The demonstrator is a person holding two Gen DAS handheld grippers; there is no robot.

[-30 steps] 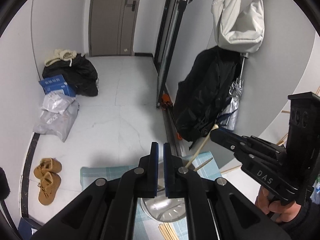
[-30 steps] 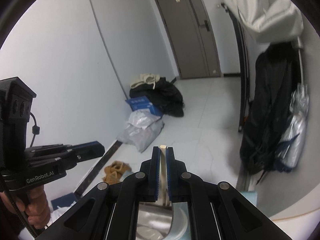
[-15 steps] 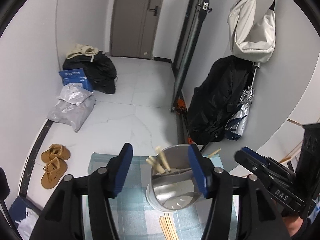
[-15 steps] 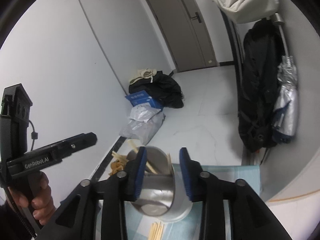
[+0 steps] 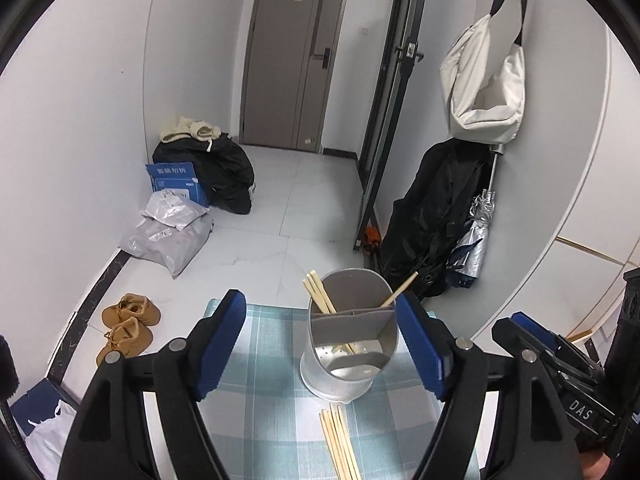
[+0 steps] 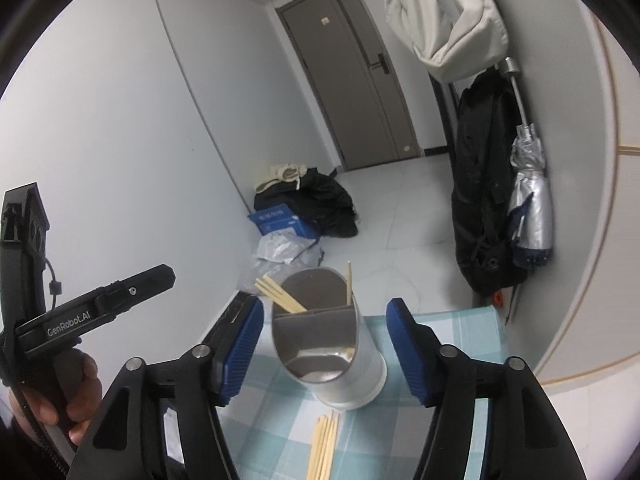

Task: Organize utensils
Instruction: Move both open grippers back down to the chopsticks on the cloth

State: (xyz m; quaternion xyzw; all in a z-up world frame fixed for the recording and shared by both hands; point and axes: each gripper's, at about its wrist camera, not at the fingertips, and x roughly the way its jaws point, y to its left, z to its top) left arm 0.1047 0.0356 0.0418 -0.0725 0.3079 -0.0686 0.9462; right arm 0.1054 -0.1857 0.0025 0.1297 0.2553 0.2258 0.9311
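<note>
Both claws, left (image 5: 322, 354) and right (image 6: 324, 350), have just been opening; wide, empty, they flank the metal holder (image 5: 347, 344) with chopsticks (image 5: 319, 293).

A grey double door (image 5: 294, 56) closes the far end of the room, with a dark-framed glass panel (image 5: 386, 112) standing just to its right. On the pale tiled floor (image 5: 280, 216), far left against the wall, a heap of black clothing (image 5: 224, 168) carries a cream garment (image 5: 188, 130) on top. A blue box (image 5: 172, 178) leans just in front of the heap, and grey plastic parcels (image 5: 168, 232) lie nearer still. A pair of tan boots (image 5: 128, 326) sits near the left skirting. On the right wall a white bag (image 5: 486, 88) hangs above a black coat (image 5: 434, 216), with what looks like a folded silver umbrella (image 5: 476, 236) beside it. A small orange object (image 5: 372, 235) lies at the panel's foot.
</note>
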